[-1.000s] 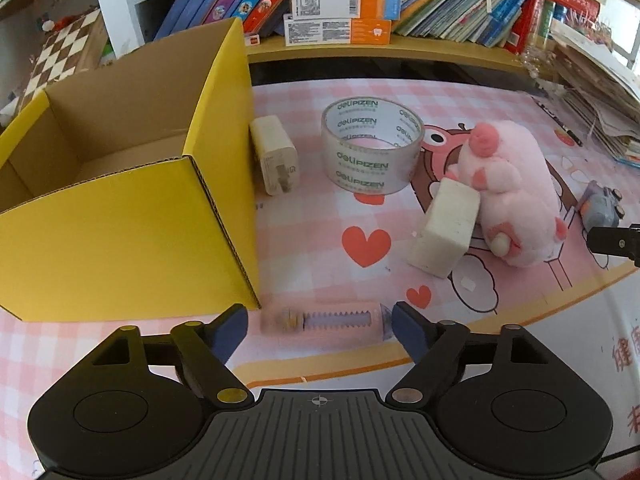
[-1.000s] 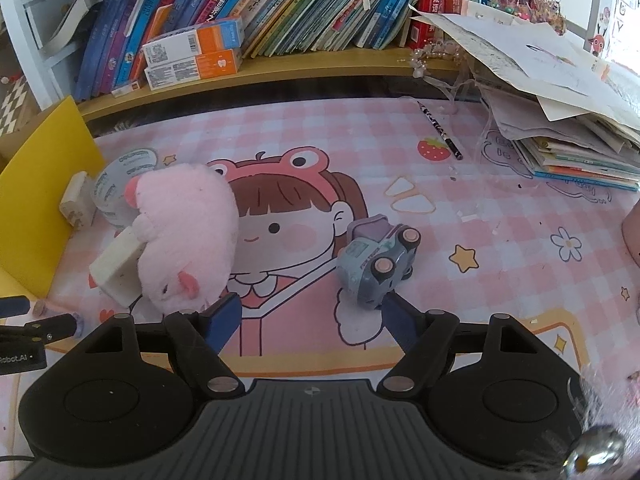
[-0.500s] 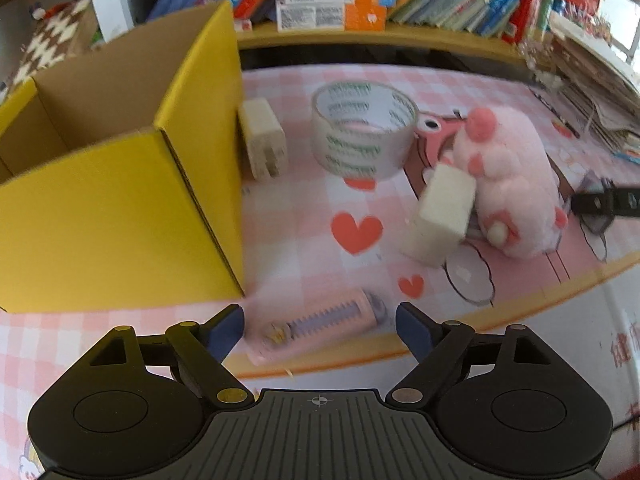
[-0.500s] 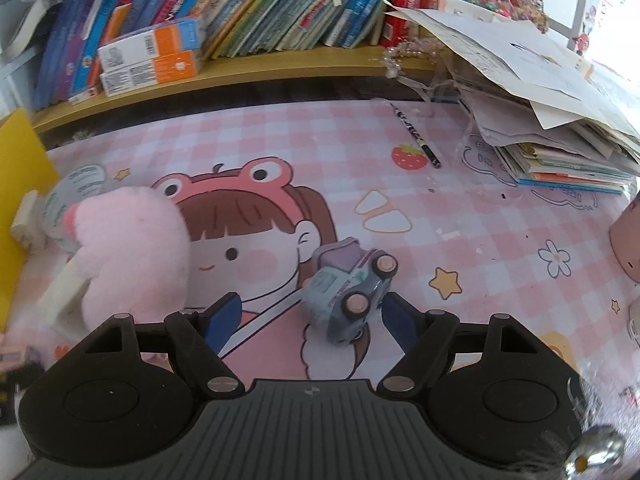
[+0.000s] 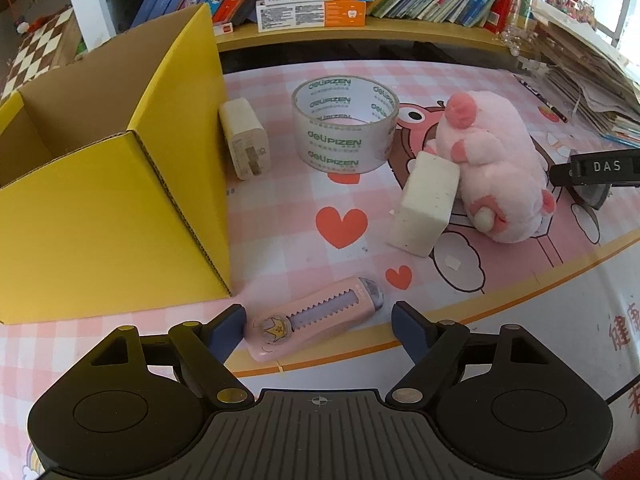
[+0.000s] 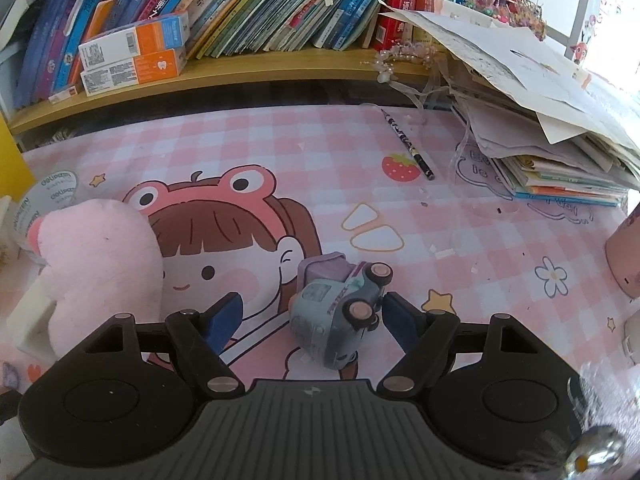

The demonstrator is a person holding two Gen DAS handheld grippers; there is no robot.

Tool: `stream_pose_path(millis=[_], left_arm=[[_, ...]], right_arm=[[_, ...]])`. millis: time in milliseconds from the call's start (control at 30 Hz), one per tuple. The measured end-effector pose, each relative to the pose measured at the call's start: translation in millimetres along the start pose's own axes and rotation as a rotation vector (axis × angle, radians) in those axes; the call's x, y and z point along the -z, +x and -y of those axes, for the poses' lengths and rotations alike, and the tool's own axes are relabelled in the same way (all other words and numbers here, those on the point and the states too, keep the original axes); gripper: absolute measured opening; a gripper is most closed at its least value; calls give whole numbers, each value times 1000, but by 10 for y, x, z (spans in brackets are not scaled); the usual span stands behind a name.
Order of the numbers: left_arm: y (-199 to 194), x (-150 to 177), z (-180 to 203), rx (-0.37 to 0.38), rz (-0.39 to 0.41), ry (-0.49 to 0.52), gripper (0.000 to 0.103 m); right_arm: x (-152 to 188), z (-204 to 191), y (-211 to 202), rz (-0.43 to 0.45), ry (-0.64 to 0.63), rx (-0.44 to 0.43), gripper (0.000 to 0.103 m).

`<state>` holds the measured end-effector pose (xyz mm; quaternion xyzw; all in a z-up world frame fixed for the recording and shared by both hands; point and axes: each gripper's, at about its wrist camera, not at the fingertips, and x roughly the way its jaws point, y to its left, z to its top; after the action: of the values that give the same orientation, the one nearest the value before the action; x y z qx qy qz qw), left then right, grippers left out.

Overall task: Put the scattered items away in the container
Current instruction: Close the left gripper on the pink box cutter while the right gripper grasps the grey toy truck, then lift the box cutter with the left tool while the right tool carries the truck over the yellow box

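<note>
In the left wrist view, a yellow cardboard box (image 5: 120, 208) stands open at the left. A pink utility knife (image 5: 316, 317) lies on the mat between the fingers of my open left gripper (image 5: 320, 328). Beyond are a white charger (image 5: 245, 138), a tape roll (image 5: 345, 123), a white block (image 5: 426, 204) and a pink plush (image 5: 492, 164). In the right wrist view, my open right gripper (image 6: 314, 318) straddles a small blue-grey toy car (image 6: 340, 312); the plush (image 6: 96, 268) sits to its left.
A bookshelf with books and orange-white boxes (image 5: 312, 0) runs along the back. A paper stack (image 6: 552, 136) and a pencil (image 6: 408, 144) lie at the right, and a pink cup (image 6: 626, 256) at the right edge. The right gripper's tip (image 5: 592, 168) shows beside the plush.
My left gripper has closed in on the pink knife, which now lies angled between the fingers. My right gripper has moved right and forward, so the toy car sits between its fingers.
</note>
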<state>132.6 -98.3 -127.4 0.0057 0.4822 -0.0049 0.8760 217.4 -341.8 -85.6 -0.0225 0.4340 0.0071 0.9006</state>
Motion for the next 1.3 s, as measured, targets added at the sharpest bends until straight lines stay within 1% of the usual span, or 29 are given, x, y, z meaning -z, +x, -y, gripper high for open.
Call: stream_pose_path(millis=[67, 100, 133, 300, 467, 733, 833, 1000, 1300], left_arm=[[-6, 1, 9, 5, 3, 10, 75], [-9, 1, 14, 8, 4, 15, 69], [-12, 2, 18, 10, 5, 20, 68], [-35, 16, 41, 30, -5, 47, 68], [-105, 52, 84, 62, -8, 77, 67], [-322, 77, 113, 83, 52, 98, 67], [-401, 89, 118, 90, 73, 108, 67], [-525, 122, 96, 102, 104, 121, 67], [-725, 210, -28, 128, 145, 138, 67]], right_arm=[[8, 2, 16, -7, -7, 14, 65], [14, 15, 24, -14, -3, 21, 56], [23, 37, 30, -21, 3, 26, 50], [80, 90, -19, -27, 10, 1, 50], [177, 82, -159, -42, 24, -40, 50], [351, -66, -497, -51, 10, -119, 50], [402, -133, -596, -49, -2, -135, 50], [478, -205, -743, -44, -12, -150, 50], [580, -339, -980, -26, -14, -150, 50]])
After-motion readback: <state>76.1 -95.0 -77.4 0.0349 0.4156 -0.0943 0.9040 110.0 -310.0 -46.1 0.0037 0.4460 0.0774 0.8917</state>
